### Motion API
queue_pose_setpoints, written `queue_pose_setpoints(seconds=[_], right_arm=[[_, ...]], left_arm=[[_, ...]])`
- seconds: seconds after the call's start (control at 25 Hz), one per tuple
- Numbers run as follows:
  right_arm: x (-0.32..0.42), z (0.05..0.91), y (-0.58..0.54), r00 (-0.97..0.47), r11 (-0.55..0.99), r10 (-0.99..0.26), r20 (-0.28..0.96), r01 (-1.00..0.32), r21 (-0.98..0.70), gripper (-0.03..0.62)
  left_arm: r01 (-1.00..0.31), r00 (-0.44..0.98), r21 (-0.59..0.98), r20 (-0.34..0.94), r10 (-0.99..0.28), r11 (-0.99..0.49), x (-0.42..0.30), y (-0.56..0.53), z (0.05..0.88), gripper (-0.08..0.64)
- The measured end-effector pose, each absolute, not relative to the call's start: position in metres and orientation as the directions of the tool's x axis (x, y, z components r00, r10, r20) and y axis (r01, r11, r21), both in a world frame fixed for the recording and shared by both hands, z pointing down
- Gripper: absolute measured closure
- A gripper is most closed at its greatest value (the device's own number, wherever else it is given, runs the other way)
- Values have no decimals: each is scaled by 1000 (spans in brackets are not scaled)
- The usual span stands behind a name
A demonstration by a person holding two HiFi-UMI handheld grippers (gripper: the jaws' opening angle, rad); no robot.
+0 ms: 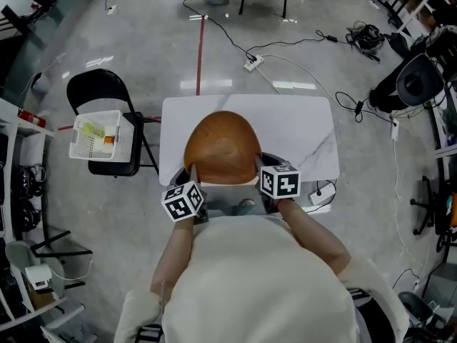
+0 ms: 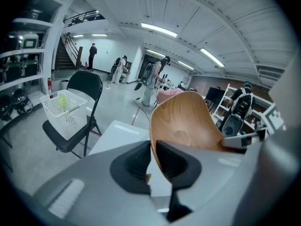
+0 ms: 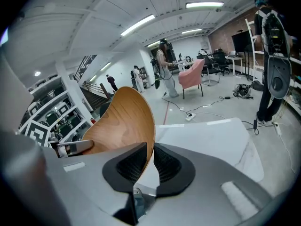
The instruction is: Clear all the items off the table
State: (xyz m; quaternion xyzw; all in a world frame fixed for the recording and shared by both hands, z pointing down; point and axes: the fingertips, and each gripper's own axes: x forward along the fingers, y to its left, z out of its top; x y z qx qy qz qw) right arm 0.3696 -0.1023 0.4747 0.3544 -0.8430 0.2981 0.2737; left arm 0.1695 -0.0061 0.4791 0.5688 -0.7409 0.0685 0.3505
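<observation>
Carrying seems the step: the head view has the wooden bowl (image 1: 223, 148) over the table (image 1: 303, 123), left gripper (image 1: 191, 174) at its 7 o'clock rim, right gripper (image 1: 258, 167) at 5. The left gripper view, then the right gripper view, shows narrow jaws clamping that rim; the 9 o'clock basket (image 1: 80, 140) looks the likely next stop.

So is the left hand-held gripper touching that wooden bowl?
Touching. In the left gripper view the left hand-held gripper clamps the rim of the wooden bowl between its jaws.

Cream top (image 1: 257, 284), grey left tongs (image 2: 151, 147), grey right tongs (image 3: 154, 146), black ribbed pads (image 2: 136, 166), black-and-white marker cubes (image 1: 183, 201)
</observation>
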Motion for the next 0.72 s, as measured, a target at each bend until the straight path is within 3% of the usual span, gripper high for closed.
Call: queue_pose_setpoints(seconds=[0.72], right_arm=[[192, 470, -50, -643, 666, -348, 682, -682, -302, 543]], left_arm=[[-845, -193, 300, 601, -775, 442, 4, 68, 475, 517]])
